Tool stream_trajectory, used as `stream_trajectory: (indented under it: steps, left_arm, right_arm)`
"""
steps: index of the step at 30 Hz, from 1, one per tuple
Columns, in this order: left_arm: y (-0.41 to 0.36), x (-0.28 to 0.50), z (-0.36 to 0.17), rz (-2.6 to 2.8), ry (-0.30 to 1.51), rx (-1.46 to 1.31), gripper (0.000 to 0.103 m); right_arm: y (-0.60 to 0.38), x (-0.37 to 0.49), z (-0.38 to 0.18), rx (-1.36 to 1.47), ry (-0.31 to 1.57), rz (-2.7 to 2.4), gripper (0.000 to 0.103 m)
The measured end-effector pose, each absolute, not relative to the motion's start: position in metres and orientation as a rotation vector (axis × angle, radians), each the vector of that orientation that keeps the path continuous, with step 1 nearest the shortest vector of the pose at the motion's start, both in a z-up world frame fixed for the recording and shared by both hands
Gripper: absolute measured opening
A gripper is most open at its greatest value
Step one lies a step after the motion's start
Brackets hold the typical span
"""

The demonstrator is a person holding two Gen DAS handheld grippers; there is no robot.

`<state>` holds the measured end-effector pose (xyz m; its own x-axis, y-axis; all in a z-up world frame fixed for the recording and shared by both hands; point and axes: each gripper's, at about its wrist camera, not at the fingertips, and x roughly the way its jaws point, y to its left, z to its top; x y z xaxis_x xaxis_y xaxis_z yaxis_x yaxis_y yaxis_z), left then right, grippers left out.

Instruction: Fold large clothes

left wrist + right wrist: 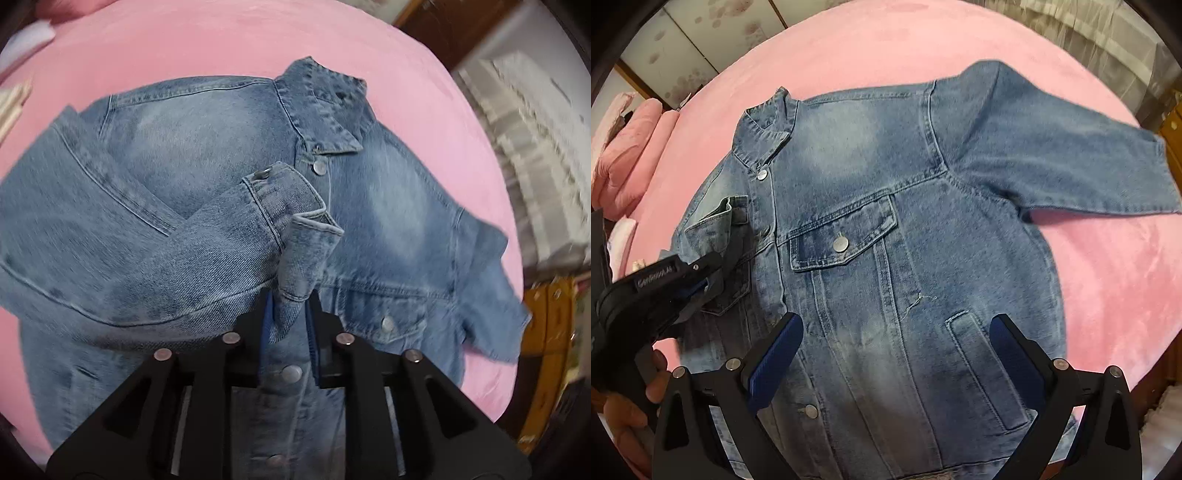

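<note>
In the right wrist view, at the left edge of the frame, a person's hand holds the left hand-held gripper over the jacket. In the left wrist view, the sleeve cuff sits between its narrow jaws; I cannot tell if the pads press it. The denim jacket lies front up in the centre on the pink bed. Its other sleeve stretches to the upper right. The right hand-held gripper, lower centre, is wide open and empty.
</note>
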<state>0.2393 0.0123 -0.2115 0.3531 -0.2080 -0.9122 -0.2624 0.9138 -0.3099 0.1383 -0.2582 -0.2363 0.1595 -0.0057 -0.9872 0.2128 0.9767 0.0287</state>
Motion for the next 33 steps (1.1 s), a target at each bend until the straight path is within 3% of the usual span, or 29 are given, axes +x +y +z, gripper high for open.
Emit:
stream_trajectory:
  steps: [1, 2, 3, 11, 15, 24, 25, 26, 29, 33]
  left_arm:
    - [0.016, 0.239, -0.209, 0.023, 1.23, -0.448, 0.04]
    - [0.038, 0.249, -0.202, 0.016, 1.235, -0.46, 0.068]
    - [0.047, 0.246, -0.197, 0.014, 1.233, -0.477, 0.081]
    - [0.101, 0.192, -0.191, 0.133, 1.286, -0.479, 0.082]
    - [0.14, 0.16, -0.214, 0.277, 1.362, -0.462, 0.081]
    - [0.227, 0.135, -0.243, 0.479, 1.407, -0.374, 0.081]
    - [0.235, 0.134, -0.244, 0.486, 1.401, -0.384, 0.081]
    - [0.244, 0.133, -0.245, 0.499, 1.396, -0.399, 0.081]
    - [0.264, 0.132, -0.248, 0.529, 1.384, -0.419, 0.074]
    - [0.282, 0.131, -0.243, 0.536, 1.358, -0.38, 0.062]
  right_arm:
    - [-0.257, 0.137, -0.238, 0.184, 1.409, -0.15, 0.102]
    - [-0.255, 0.138, -0.24, 0.193, 1.414, -0.14, 0.102]
    - [-0.254, 0.139, -0.242, 0.209, 1.421, -0.125, 0.102]
    - [-0.21, 0.16, -0.266, 0.352, 1.475, 0.058, 0.102]
    - [-0.185, 0.168, -0.289, 0.44, 1.555, 0.123, 0.077]
    - [-0.14, 0.182, -0.348, 0.589, 1.66, 0.155, 0.047]
    - [-0.138, 0.185, -0.353, 0.608, 1.659, 0.139, 0.027]
    - [-0.135, 0.188, -0.359, 0.635, 1.658, 0.135, 0.019]
    - [-0.122, 0.201, -0.356, 0.639, 1.613, 0.175, 0.013]
    - [-0.096, 0.23, -0.312, 0.546, 1.408, 0.338, 0.012]
